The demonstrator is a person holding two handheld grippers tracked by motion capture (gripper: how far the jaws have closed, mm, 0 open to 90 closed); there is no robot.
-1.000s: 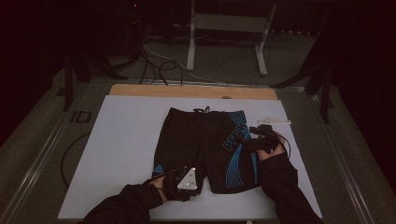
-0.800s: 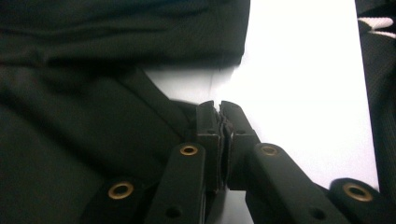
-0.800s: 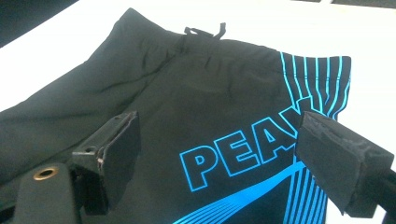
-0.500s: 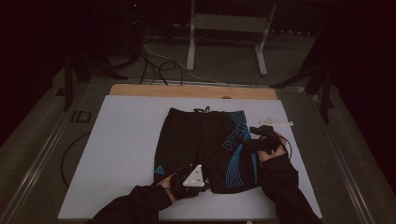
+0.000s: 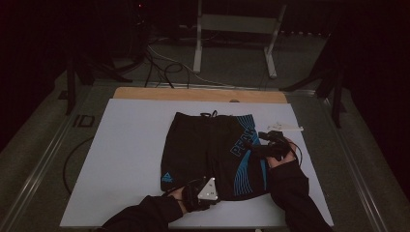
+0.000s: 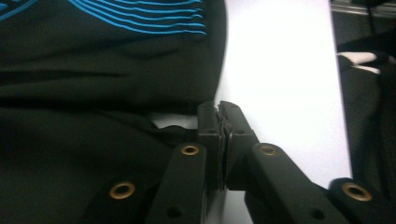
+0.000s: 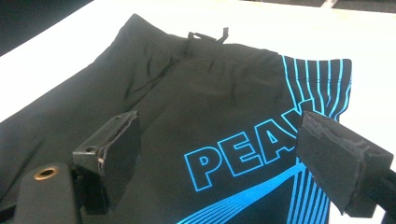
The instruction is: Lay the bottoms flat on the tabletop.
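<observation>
Black shorts (image 5: 208, 150) with blue stripes and blue "PEAK" lettering (image 7: 243, 154) lie flat on the white board (image 5: 125, 159), waistband and drawstring (image 7: 205, 36) at the far side. My left gripper (image 5: 212, 187) is at the near hem between the two legs. Its jaws have just closed, and the left gripper (image 6: 223, 111) now has its pads pressed together, with the black hem (image 6: 180, 130) bunched up against them. My right gripper (image 5: 257, 145) stands open over the right leg, and the lettering lies between the wide-apart pads of this right gripper (image 7: 215, 128).
A small white object (image 5: 287, 127) lies on the board just beyond the right hand. The wooden table edge (image 5: 193, 94) runs behind the board. A metal stand (image 5: 234, 29) and cables (image 5: 159, 65) are on the floor beyond. Bare board lies left of the shorts.
My left hand has slid a little to the right along the near hem of the shorts. The right hand and its gripper have stayed in place.
</observation>
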